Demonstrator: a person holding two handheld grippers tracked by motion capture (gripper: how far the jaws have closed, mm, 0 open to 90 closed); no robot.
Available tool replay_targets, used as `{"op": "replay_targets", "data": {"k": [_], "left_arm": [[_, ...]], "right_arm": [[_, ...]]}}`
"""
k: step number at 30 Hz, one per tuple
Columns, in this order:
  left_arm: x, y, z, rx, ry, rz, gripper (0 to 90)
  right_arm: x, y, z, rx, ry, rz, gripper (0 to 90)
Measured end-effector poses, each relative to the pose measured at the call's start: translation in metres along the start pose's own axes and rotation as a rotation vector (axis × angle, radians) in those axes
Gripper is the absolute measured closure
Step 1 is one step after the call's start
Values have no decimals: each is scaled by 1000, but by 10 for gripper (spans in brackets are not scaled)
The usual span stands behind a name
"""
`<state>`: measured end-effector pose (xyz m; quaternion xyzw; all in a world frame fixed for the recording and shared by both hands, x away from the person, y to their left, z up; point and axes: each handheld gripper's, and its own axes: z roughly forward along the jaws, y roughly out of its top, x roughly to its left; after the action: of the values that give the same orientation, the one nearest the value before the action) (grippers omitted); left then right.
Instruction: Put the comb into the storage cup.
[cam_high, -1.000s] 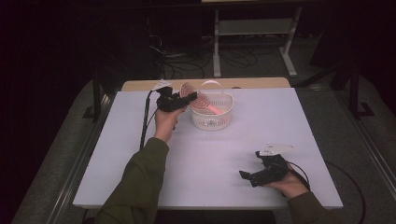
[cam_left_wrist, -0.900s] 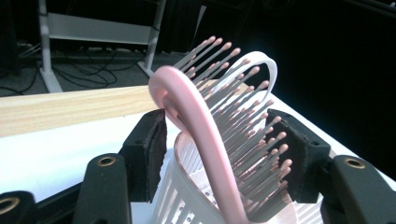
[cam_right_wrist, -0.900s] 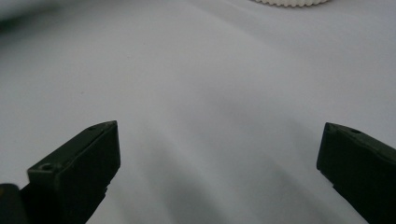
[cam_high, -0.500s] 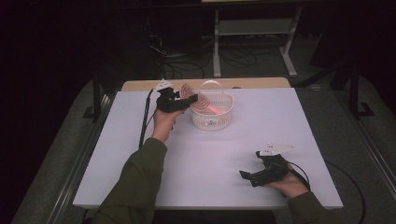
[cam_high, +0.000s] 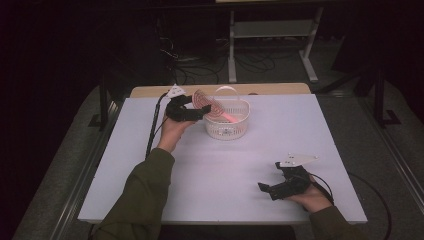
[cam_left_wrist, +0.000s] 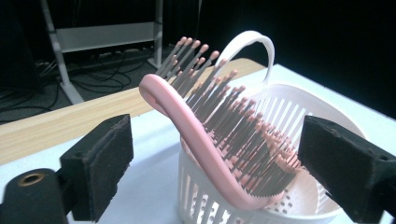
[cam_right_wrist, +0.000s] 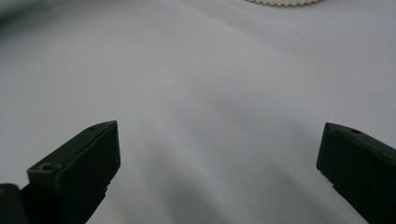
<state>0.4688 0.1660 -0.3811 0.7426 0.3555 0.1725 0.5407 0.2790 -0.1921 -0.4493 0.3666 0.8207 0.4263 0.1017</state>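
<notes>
A pink hairbrush (cam_left_wrist: 201, 140) with dark bristles leans head-up in a white slotted basket (cam_left_wrist: 205, 205) that has a hoop handle. My left gripper (cam_left_wrist: 215, 158) is at the basket's left side. Its jaws have just been opening, and the brush stands between the two pads (cam_left_wrist: 100, 158) with a gap on each side. In the high view the brush (cam_high: 205, 102) sticks out of the basket (cam_high: 227, 125) beside the left gripper (cam_high: 202, 112). My right gripper (cam_high: 265, 189) rests low on the white table near the front right. It (cam_right_wrist: 219, 158) is open with nothing between its jaws.
The white table top (cam_high: 225, 170) is bare between the two hands. A wooden strip (cam_high: 270, 89) runs along its far edge. Beyond it the floor is dark, with cables and a metal stand. The left gripper's cable (cam_high: 152, 125) trails toward the left edge.
Both hands stay where they were. The left gripper's jaws look a little wider around the brush, which still leans in the basket.
</notes>
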Motion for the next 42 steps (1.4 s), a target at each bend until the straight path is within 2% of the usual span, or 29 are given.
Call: {"op": "replay_targets", "data": {"k": [6,11,17,25,32,42], "left_arm": [[0,0,-1,23,-6,29,59],[-3,1,-4,39,-5,66,53],[-3,2,-10,52,-3,88,53],[-1,-2,-23,60,0,100,51],[-1,-5,-38,69,-14,113,47],[1,-12,-53,83,-39,107,0]], "right_arm": [[0,1,0,-1,-4,5,0],[1,1,0,3,-4,3,0],[1,0,-1,1,-7,4,0],[2,1,-1,1,-11,2,0],[3,2,0,5,-13,-2,0],[3,2,1,8,-14,-3,0]]}}
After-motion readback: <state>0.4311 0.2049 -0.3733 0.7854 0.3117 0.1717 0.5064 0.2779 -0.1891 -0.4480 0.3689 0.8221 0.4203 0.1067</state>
